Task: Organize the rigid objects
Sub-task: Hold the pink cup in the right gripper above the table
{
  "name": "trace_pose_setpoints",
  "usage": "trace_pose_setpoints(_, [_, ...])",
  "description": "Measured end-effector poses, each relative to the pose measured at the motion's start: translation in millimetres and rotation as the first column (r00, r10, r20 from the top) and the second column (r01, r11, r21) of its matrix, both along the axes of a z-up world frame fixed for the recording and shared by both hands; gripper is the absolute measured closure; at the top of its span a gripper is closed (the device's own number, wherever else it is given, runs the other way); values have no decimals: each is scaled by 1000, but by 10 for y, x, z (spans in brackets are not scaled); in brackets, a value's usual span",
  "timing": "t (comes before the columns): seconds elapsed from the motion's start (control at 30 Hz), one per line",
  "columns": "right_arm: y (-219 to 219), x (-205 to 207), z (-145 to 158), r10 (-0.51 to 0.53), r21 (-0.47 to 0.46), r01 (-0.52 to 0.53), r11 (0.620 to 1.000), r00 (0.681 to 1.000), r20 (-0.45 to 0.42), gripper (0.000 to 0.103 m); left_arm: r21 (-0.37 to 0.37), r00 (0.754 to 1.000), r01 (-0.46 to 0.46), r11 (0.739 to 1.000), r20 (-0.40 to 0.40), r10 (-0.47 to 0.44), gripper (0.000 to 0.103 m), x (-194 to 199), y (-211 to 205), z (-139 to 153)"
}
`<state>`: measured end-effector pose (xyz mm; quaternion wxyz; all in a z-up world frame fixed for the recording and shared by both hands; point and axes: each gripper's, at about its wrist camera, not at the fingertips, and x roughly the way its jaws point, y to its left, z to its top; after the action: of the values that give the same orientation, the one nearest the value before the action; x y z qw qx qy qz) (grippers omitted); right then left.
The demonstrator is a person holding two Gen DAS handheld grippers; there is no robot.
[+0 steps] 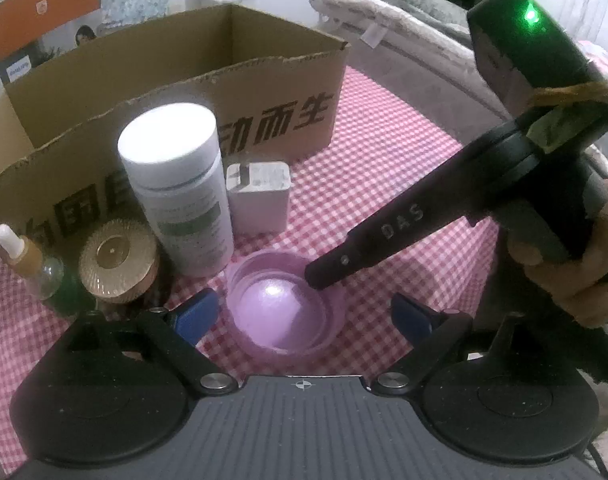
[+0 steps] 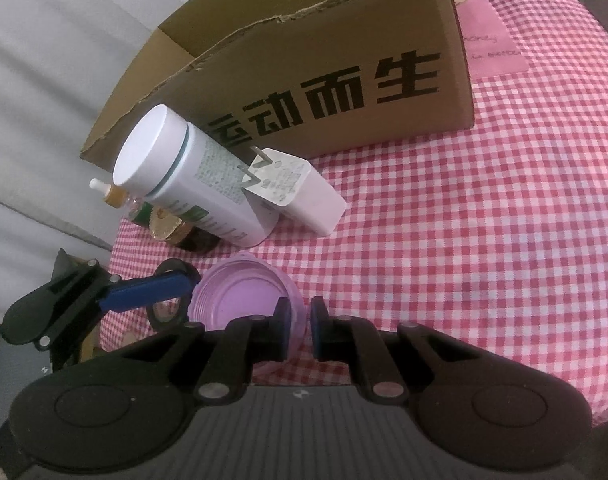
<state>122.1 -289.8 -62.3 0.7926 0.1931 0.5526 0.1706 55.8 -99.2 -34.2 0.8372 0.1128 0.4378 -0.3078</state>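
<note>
A purple cap (image 1: 284,308) lies open side up on the checked cloth, between the wide-open fingers of my left gripper (image 1: 304,316). My right gripper (image 2: 298,330) is shut on the cap's (image 2: 240,300) near rim, one finger inside and one outside; its tip shows in the left wrist view (image 1: 323,276). Behind stand a white bottle (image 1: 176,188), a white plug charger (image 1: 260,196), a gold-lidded jar (image 1: 116,260) and a small dropper bottle (image 1: 28,256). An open cardboard box (image 1: 176,88) stands behind them.
The red-and-white checked cloth (image 2: 463,220) stretches to the right of the box (image 2: 323,76). In the right wrist view a blue finger (image 2: 148,292) of the left gripper lies left of the cap. A bed with grey bedding (image 1: 403,20) lies beyond the table.
</note>
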Motion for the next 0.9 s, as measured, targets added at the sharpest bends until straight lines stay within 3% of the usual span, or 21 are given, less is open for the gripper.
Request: trace_pose_setpoints(0.9, [-130, -73, 119, -39, -2, 39, 999, 999, -9, 92, 22, 998, 40, 999, -55, -39, 5, 13, -72, -90])
